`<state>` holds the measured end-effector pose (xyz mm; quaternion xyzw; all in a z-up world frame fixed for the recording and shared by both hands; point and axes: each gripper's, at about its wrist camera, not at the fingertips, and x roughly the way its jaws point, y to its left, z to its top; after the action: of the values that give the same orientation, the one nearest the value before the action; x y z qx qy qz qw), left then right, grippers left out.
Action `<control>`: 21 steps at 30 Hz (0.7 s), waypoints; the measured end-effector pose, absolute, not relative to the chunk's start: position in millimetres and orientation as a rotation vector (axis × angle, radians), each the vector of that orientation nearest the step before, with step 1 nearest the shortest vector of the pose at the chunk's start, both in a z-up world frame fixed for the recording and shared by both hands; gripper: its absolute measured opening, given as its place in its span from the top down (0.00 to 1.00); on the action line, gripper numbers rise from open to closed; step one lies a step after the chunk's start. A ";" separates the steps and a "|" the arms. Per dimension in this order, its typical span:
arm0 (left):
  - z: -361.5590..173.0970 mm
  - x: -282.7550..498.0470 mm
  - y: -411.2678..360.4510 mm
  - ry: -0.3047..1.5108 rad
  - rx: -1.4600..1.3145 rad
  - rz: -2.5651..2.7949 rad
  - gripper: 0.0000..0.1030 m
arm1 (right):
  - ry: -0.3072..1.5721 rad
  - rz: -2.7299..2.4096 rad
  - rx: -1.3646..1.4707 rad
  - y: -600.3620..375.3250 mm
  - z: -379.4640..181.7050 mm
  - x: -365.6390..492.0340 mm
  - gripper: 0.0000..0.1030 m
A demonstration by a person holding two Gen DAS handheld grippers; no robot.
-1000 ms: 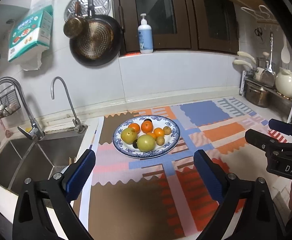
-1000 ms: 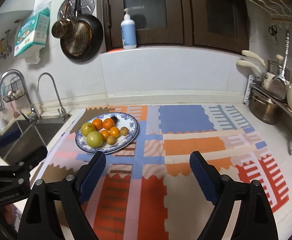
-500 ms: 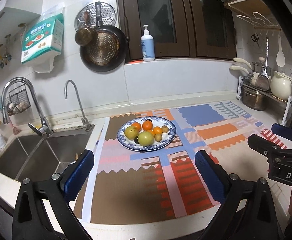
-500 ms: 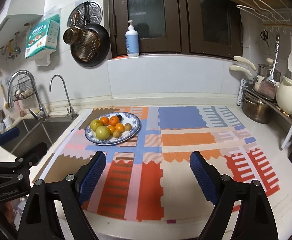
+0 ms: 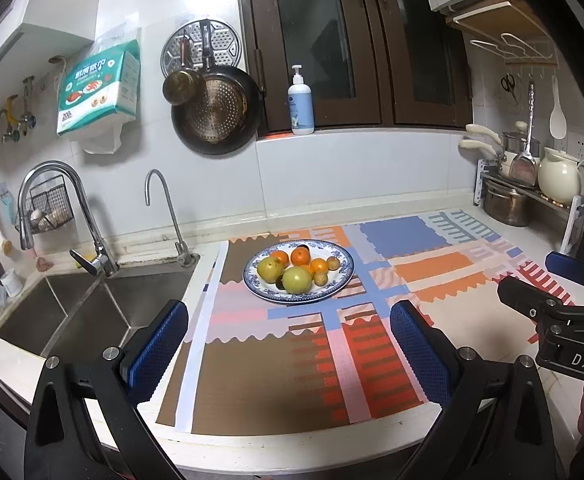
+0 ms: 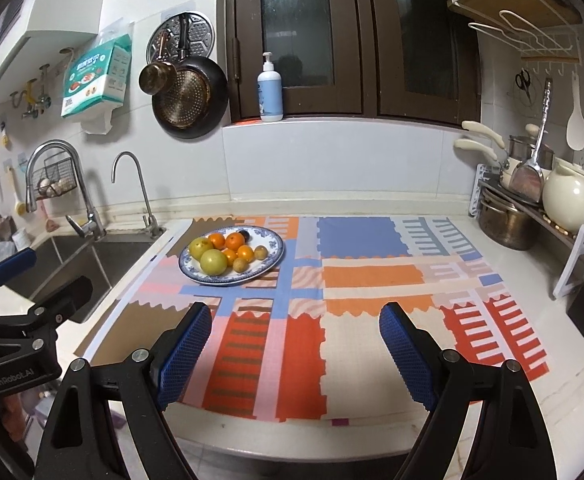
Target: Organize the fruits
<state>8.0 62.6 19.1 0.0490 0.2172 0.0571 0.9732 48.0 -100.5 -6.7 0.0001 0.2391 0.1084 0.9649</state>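
A blue-and-white plate (image 5: pixel 341 280) (image 6: pixel 274 258) sits on a patterned mat (image 5: pixel 431 272) (image 6: pixel 355 272) near the sink. It holds two green-yellow fruits (image 5: pixel 296 279) (image 6: pixel 213 262), several oranges (image 5: pixel 300 256) (image 6: pixel 234 241), small brown fruits (image 5: pixel 320 278) and a dark one. My left gripper (image 5: pixel 290 350) is open and empty, held back over the counter's front edge. My right gripper (image 6: pixel 295 350) is open and empty, to the right of the left one. Each gripper shows at the side of the other's view.
A steel sink (image 5: pixel 64 312) with two taps (image 5: pixel 80 216) lies left of the mat. Pots and a cream kettle (image 6: pixel 569 200) stand on a rack at the right. A pan (image 5: pixel 216 110) and a soap bottle (image 5: pixel 300 104) are on the back wall.
Both grippers have pulled back and up from the plate, which now looks smaller and farther. The counter's front edge has come into view. Both stay open.
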 end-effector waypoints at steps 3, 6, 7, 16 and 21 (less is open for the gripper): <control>21.0 4.8 61.8 0.430 0.102 0.118 0.00 | 0.477 0.224 0.000 -101.0 -4.5 45.0 0.16; 22.8 3.0 61.3 0.426 0.104 0.119 0.00 | 0.471 0.224 -0.002 -101.8 -2.6 42.9 0.16; 23.4 2.7 61.4 0.424 0.104 0.119 0.00 | 0.468 0.225 -0.002 -102.1 -2.1 42.4 0.16; 25.6 0.2 59.5 0.417 0.108 0.120 0.00 | 0.466 0.226 0.001 -103.3 -1.0 40.6 0.16; 26.6 -0.1 59.0 0.414 0.110 0.123 0.00 | 0.464 0.223 -0.002 -103.9 -0.7 41.0 0.16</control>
<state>-0.1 59.0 26.6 0.0546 0.2055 0.0608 0.9752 41.0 -103.9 -0.7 -0.0010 0.2295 0.1104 0.9670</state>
